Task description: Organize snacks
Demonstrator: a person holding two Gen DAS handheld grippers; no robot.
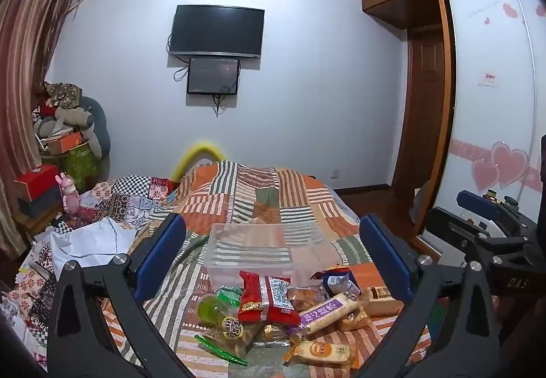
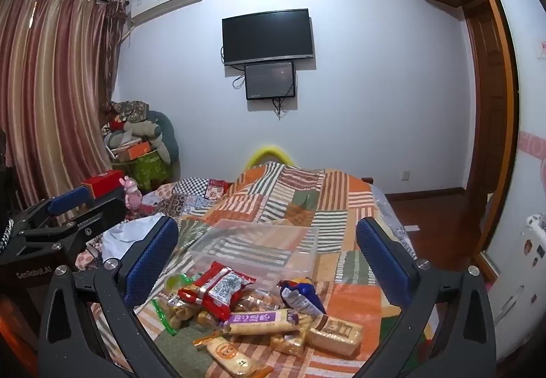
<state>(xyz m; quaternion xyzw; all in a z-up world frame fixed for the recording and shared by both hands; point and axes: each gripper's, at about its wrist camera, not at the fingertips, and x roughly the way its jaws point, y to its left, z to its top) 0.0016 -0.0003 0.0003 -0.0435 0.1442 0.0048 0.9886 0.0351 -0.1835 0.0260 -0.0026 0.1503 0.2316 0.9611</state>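
A heap of wrapped snacks lies on the striped patchwork bedspread (image 1: 290,193): a red packet (image 1: 269,296), a green packet (image 1: 218,309), a purple-labelled bar (image 1: 329,308), a blue packet (image 1: 338,280) and several yellow biscuit packs (image 1: 319,351). Just behind them stands an empty clear plastic box (image 1: 252,250). My left gripper (image 1: 273,258) hovers above the heap, open, nothing between its blue pads. My right gripper (image 2: 268,262) hangs open beside it over the same heap, red packet (image 2: 218,289), purple bar (image 2: 259,321) and clear box (image 2: 256,248) ahead. Each gripper shows at the edge of the other's view.
Crumpled white cloth (image 1: 92,241) and checked bedding lie left of the box. Boxes, a pink toy (image 1: 70,197) and stuffed items pile in the left corner by the curtain. A wardrobe with heart stickers (image 1: 494,105) stands to the right; wooden floor (image 2: 426,217) runs beside the bed.
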